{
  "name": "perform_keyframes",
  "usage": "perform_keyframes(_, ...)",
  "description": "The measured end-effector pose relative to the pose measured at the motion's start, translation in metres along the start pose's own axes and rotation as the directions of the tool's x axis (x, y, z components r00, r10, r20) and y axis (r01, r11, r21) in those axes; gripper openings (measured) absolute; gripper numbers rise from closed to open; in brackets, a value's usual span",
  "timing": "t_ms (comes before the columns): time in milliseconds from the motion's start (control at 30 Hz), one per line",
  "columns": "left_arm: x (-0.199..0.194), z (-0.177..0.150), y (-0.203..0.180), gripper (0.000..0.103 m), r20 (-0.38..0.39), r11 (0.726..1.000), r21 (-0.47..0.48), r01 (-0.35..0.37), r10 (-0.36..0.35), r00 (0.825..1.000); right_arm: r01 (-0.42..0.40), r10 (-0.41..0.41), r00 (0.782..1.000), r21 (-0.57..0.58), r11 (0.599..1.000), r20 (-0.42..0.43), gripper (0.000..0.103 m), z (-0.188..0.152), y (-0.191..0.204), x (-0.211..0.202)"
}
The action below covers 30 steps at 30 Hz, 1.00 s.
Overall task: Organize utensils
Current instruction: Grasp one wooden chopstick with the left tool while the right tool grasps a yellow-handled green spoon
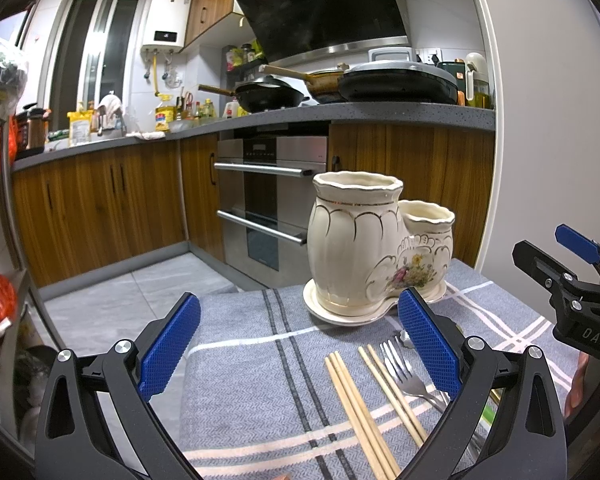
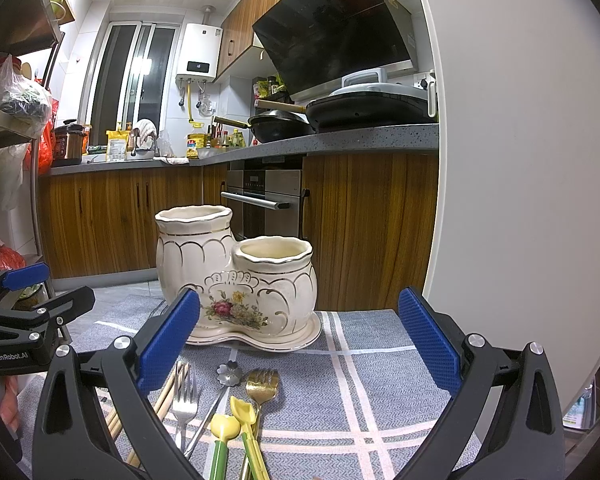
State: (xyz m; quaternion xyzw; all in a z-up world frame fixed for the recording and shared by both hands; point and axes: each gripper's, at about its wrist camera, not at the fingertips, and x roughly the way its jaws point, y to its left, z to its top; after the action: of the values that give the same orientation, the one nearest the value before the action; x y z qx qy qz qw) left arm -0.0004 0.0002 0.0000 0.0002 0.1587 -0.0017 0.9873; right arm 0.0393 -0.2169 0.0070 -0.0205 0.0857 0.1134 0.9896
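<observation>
Left gripper (image 1: 299,344): jaws spread wide, nothing between the blue pads; it hovers low over the cloth with the chopsticks and a fork lying under its span.
Right gripper (image 2: 299,340): likewise wide open and empty, poised above the forks and the yellow-headed pieces (each gripper also shows at the edge of the other's view).
Chopsticks (image 1: 356,408): wooden, in two loose groups flat on the cloth, tips toward the holder.
Silver fork (image 2: 185,400): flat on the cloth just beside the chopsticks, tines toward the holder.
Gold fork (image 2: 262,386): flat, near the middle of the spread.
Flower-ended utensil (image 2: 229,374): silver, lying between the two forks; what kind of utensil it is cannot be told.
Yellow-and-green utensils (image 2: 236,424): two, nearest the camera, handles running out of frame.
Ceramic holder (image 2: 236,276): cream, floral, two compartments (one tall, one short) on its own saucer, standing upright beyond the utensils, apart from them; no handle rises above either rim.
Tablecloth (image 2: 380,380): grey plaid, carrying everything.
Progress: judged as not started; every visible utensil lies loose and nothing is gripped.
Remaining: all the picking up and sorting into the two compartments.
</observation>
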Motion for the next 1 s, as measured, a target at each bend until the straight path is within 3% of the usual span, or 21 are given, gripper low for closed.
perform_keyframes(167,0.005,-0.008,0.0,0.098,-0.029,1.0,-0.004,-0.005,0.004,1.0,-0.013,0.014,1.0,0.031,0.999,-0.023,0.098,-0.002,-0.006,0.0)
perform_keyframes(267,0.017,-0.008,-0.001,0.098,-0.089,1.0,0.015,0.025,-0.023,0.996,0.055,-0.053,0.997,0.04,0.998,-0.063,0.098,-0.006,-0.011,0.002)
perform_keyframes(333,0.019,-0.007,0.002,0.098,-0.126,0.999,0.048,0.011,-0.005,0.992,0.051,-0.049,0.996,0.033,0.998,-0.069,0.098,-0.006,-0.013,0.001)
perform_keyframes(567,0.034,-0.026,-0.002,0.098,-0.357,0.991,0.11,0.072,-0.028,0.934,-0.009,0.023,0.975,0.062,0.998,-0.22,0.098,-0.006,-0.021,0.012)
perform_keyframes(700,0.037,-0.037,-0.002,0.095,-0.441,0.993,0.066,0.103,-0.063,0.895,-0.022,0.035,0.949,0.044,0.999,-0.313,0.098,-0.014,-0.02,0.023)
perform_keyframes(767,0.038,-0.039,-0.002,0.091,-0.46,0.992,0.067,0.103,-0.061,0.886,-0.028,0.041,0.937,0.042,0.999,-0.348,0.098,-0.017,-0.02,0.025)
perform_keyframes(900,0.04,-0.047,-0.004,0.068,-0.521,0.991,0.064,0.118,-0.067,0.851,-0.024,0.035,0.926,0.032,0.999,-0.377,0.098,-0.022,-0.021,0.026)
perform_keyframes(1000,0.034,-0.049,-0.007,0.064,-0.53,0.99,0.072,0.123,-0.066,0.845,-0.012,0.019,0.926,0.02,1.0,-0.377,0.098,-0.023,-0.022,0.026)
